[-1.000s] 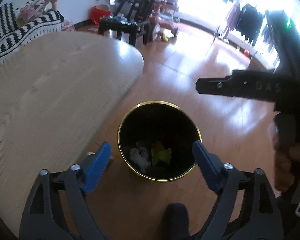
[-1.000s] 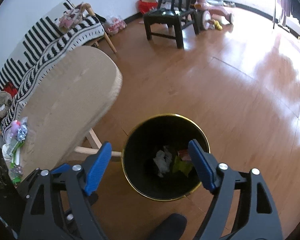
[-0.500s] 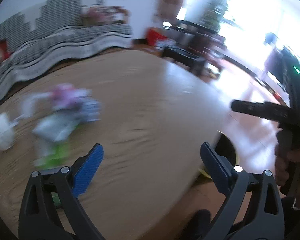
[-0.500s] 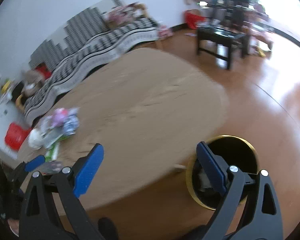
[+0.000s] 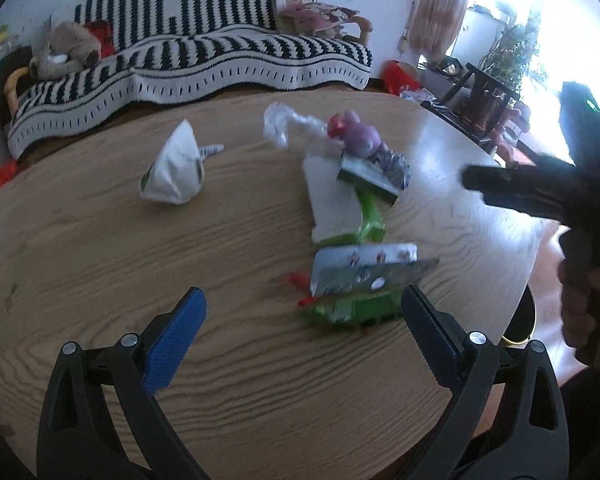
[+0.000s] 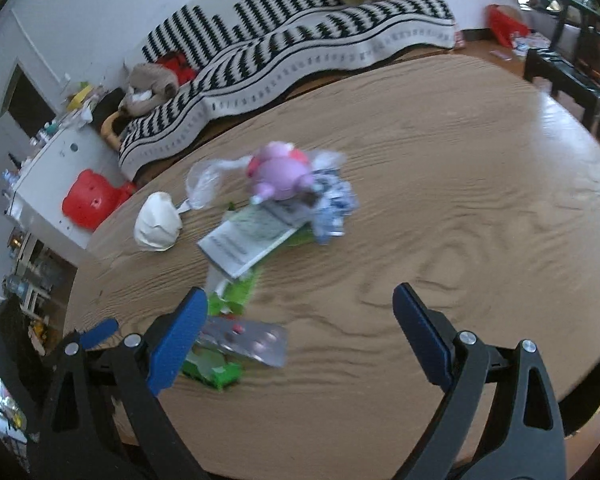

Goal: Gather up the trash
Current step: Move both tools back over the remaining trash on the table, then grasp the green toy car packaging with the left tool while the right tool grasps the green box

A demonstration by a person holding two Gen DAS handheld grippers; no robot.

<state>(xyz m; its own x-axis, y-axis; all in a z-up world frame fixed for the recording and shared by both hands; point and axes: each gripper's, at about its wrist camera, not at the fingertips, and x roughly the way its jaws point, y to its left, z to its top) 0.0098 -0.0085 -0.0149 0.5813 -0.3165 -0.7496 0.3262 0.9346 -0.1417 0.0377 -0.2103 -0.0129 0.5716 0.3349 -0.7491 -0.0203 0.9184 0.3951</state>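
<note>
Trash lies in a loose pile on the round wooden table (image 5: 100, 260): a crumpled white paper (image 5: 168, 176), a clear plastic bag (image 5: 280, 124), a purple-and-pink lump (image 5: 356, 136), a white leaflet (image 5: 332, 200), a silver blister pack (image 5: 364, 268) and a green packet (image 5: 356, 308). My left gripper (image 5: 300, 300) hovers open above the table, its right finger beside the green packet. My right gripper (image 6: 300, 298) is open too, over bare wood, with the blister pack (image 6: 252, 340) and green packet (image 6: 212, 368) by its left finger. The leaflet (image 6: 252, 236) and purple lump (image 6: 280, 176) lie farther off.
A black-and-white striped sofa (image 5: 220, 52) with a plush toy (image 5: 68, 52) runs behind the table. The black bin's gold rim (image 5: 524, 326) peeks out below the table's right edge. A dark chair (image 6: 572, 76) and a red stool (image 6: 92, 200) stand on the floor.
Both views have swung away from the black bin on the floor to the tabletop with the trash pile. Both pairs of jaws stand slightly wider than before.
</note>
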